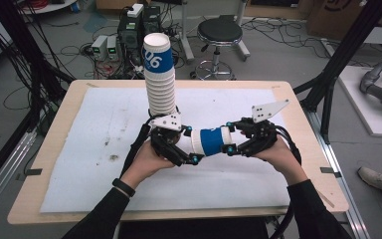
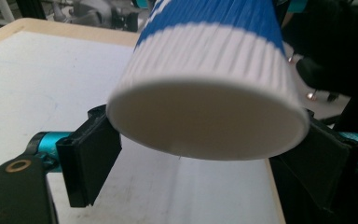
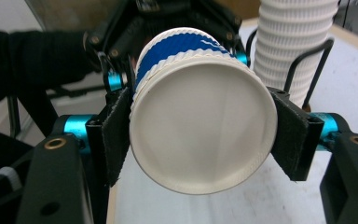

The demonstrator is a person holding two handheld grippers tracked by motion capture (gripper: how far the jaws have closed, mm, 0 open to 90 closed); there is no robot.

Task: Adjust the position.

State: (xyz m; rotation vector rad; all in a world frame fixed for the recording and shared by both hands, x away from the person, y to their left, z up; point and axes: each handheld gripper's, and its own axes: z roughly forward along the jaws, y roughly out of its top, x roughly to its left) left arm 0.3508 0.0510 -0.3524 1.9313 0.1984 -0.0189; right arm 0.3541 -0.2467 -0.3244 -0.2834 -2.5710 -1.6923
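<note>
Blue-banded cup [image 1: 210, 141] lying level at frame centre, being held between both grippers above table [image 1: 54, 164]. Right gripper [image 3: 200, 135] clamping cup base. Left gripper [image 2: 205, 158] jaws standing apart beside other end, left pad off cup. Tall cup stack [image 1: 160, 82] standing upright just behind. Judgement: cup being passed or pulled apart; stacking not yet done.

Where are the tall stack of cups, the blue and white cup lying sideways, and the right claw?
tall stack of cups [image 1: 160, 84], high view, on the ribbed white side.
blue and white cup [image 1: 212, 141], high view, on its blue band.
right claw [image 3: 200, 135], right gripper view, midway between its pads, over the cup's base.
</note>
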